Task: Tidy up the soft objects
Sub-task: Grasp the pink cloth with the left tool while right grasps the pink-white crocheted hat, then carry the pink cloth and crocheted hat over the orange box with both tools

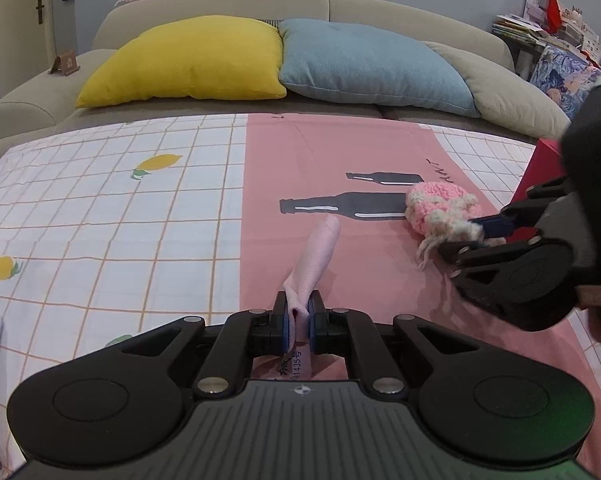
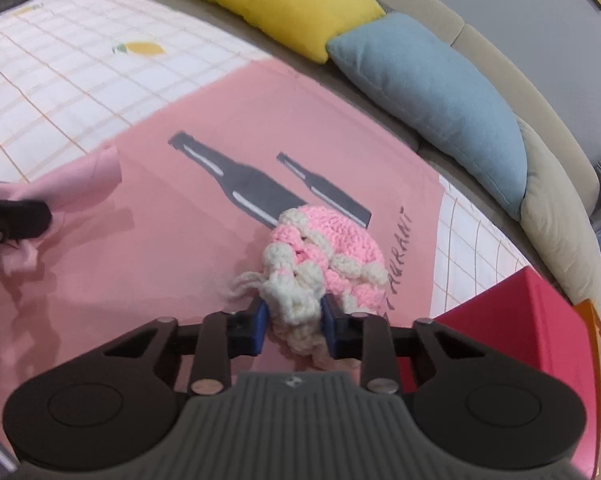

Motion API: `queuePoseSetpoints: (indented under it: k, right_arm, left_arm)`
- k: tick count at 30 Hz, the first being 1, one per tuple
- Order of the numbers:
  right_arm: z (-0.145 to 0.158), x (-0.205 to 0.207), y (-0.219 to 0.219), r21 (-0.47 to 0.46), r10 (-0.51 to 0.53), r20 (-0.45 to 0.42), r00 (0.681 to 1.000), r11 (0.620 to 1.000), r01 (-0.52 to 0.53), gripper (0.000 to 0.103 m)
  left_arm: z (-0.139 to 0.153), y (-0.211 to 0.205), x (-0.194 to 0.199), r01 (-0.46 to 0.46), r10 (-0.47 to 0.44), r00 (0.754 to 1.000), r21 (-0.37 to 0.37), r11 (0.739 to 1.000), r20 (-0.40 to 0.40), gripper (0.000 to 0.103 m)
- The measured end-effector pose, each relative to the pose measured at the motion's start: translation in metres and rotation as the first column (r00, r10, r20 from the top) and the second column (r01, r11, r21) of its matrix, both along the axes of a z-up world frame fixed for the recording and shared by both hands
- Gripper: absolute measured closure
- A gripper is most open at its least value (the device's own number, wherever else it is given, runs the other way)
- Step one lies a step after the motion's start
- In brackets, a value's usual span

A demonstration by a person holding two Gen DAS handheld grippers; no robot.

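A pink and cream knitted piece (image 2: 324,256) lies on the pink panel of a printed cloth (image 2: 188,248), over the lower ends of two dark bottle silhouettes (image 2: 240,184). Its cream fringe end sits between the blue pads of the right gripper (image 2: 294,322), which press into the yarn from both sides, so the gripper is clamped on it; loose cream strands trail out to the left of the pads. In the left wrist view the same knitted piece (image 1: 440,210) appears at the right, with the right gripper (image 1: 478,236) reaching in from that side.

A pale pink fabric piece (image 1: 314,264) is pinched tightly in the left gripper (image 1: 299,322), whose narrow jaws are closed on its near end; the rest extends forward and upward away from the pads. From the right wrist view it (image 2: 60,188) shows at the left edge.

The cloth's white checked areas (image 1: 100,216) carry lemon prints. A red box (image 2: 532,320) stands just right of the knitted piece. Beyond the cloth, a yellow cushion (image 1: 188,64) and a blue cushion (image 1: 364,64) lean side by side on a beige sofa (image 1: 380,6).
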State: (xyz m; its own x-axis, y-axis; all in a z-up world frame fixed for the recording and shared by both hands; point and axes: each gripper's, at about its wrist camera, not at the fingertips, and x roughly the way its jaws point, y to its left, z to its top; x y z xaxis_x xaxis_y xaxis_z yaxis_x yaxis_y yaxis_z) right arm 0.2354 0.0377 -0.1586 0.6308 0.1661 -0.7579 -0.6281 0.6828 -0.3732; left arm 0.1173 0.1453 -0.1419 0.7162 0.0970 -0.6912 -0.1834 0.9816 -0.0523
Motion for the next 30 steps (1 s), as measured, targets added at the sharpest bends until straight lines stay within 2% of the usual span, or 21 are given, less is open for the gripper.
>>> queuePoseSetpoints:
  k: [6,10,13,21,30]
  right_arm:
    - [0.033,-0.038,-0.019,0.088,0.065,0.014,0.998,0.994,-0.066,0.078]
    - [0.061,-0.066,-0.040,0.169,0.098,0.017,0.995,0.981,-0.099,0.078]
    - [0.082,-0.083,-0.061,0.234,0.111,0.002,0.994,0.966,-0.108,0.078]
    - [0.120,-0.114,-0.121,0.360,0.089,-0.033,0.995,0.930,-0.072,0.078]
    - [0.142,-0.126,-0.187,0.418,-0.010,-0.059,0.998,0.908,0.034,0.078]
  left_arm:
    - [0.007,-0.006,-0.006,0.028,-0.029,0.999,0.025,0.999,0.018,0.094]
    - [0.017,-0.016,-0.012,0.044,-0.046,0.998,0.058,0.997,0.034,0.094]
    - [0.030,-0.023,-0.019,0.048,-0.051,0.998,0.055,0.997,0.047,0.094]
    - [0.071,-0.055,-0.036,0.027,-0.024,0.997,-0.050,0.998,0.069,0.094]
    - [0.100,-0.103,-0.023,0.128,-0.124,0.992,-0.187,0.974,0.035,0.094]
